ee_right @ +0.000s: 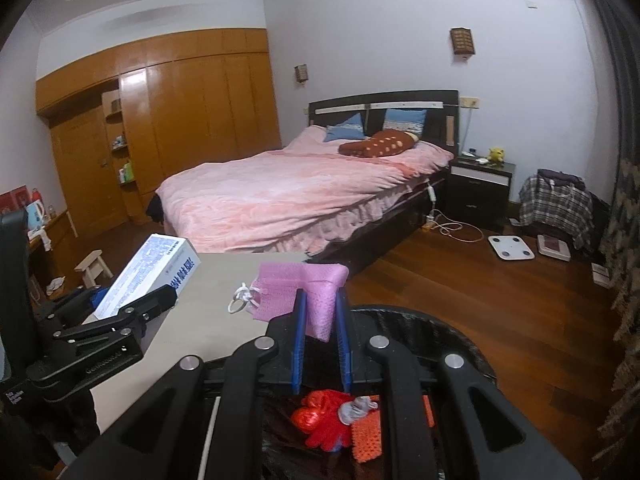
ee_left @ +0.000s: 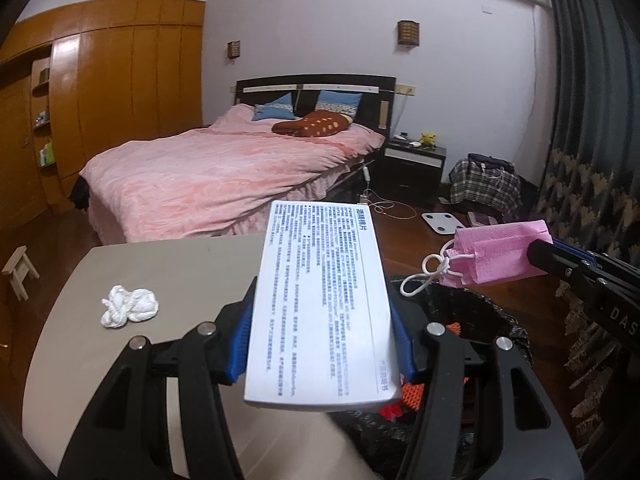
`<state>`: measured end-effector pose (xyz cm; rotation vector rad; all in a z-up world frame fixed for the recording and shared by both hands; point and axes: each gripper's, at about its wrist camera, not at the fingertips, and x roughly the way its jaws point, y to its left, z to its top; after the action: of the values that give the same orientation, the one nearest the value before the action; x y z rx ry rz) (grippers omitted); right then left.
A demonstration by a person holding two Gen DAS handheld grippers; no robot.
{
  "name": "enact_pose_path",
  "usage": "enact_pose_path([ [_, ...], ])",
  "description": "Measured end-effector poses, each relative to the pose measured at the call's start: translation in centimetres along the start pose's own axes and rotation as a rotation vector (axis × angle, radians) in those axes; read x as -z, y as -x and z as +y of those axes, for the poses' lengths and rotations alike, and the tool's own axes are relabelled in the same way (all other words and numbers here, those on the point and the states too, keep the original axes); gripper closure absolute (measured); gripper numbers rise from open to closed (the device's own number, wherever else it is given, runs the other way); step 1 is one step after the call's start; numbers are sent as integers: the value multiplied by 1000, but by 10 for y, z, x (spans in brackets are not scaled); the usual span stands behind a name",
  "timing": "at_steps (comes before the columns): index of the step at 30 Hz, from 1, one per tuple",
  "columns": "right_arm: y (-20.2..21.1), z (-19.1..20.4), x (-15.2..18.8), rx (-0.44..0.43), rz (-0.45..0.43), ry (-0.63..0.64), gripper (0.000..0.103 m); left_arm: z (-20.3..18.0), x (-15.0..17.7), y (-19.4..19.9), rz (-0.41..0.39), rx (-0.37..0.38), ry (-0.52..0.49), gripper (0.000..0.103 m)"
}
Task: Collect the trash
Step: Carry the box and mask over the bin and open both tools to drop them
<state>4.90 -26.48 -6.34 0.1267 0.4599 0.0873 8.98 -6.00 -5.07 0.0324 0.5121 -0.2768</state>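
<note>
Bed point(ee_left: 224, 172) with pink cover fills the far side of the room, 12 o'clock. Beige counter point(ee_left: 120, 344) sits near, at 9 o'clock in the left wrist view; black-lined trash bin point(ee_right: 424, 320) just beside it at 4 o'clock, red and orange scraps point(ee_right: 332, 424) inside. Left gripper point(ee_left: 320, 344): jaws clamped on a white printed box point(ee_left: 324, 300), held over the counter-bin edge. Right gripper point(ee_right: 320, 344): jaws clamped on a folded pink face mask point(ee_right: 316, 292), above the bin rim. Crumpled white tissue point(ee_left: 128, 306) lies loose on the counter, 9 o'clock.
</note>
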Motion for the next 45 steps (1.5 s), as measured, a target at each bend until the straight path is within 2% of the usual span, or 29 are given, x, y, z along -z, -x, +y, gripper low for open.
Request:
enact_pose_path([
  [22,2,-68,27,149,52,-75,89,-66,11,-48,36,123,-92,48],
  [34,-21,-87,39,173,109,-104,89,-84,17,-85,65,159,-108,48],
  [36,-25,-88,41,178,119,-102,89,-83,17,-90,79,185,-100,47],
  [38,-29,-91,42,190,129,-106,84,-80,19,-95,96,212,-89,36],
  [39,-31,-93,43,191,136,-110,74,-78,20,-95,96,213,-84,28],
  [40,-33,-94,45,191,146,-112,66,-74,20,-95,92,218,-76,28],
  [42,-34,-96,48,196,153,-116,66,-70,20,-96,93,212,-75,28],
  [44,-35,-97,50,198,164,-122,60,-64,21,-95,94,199,-71,28],
  [45,-35,-96,50,199,170,-123,49,-62,21,-95,94,194,-66,28],
])
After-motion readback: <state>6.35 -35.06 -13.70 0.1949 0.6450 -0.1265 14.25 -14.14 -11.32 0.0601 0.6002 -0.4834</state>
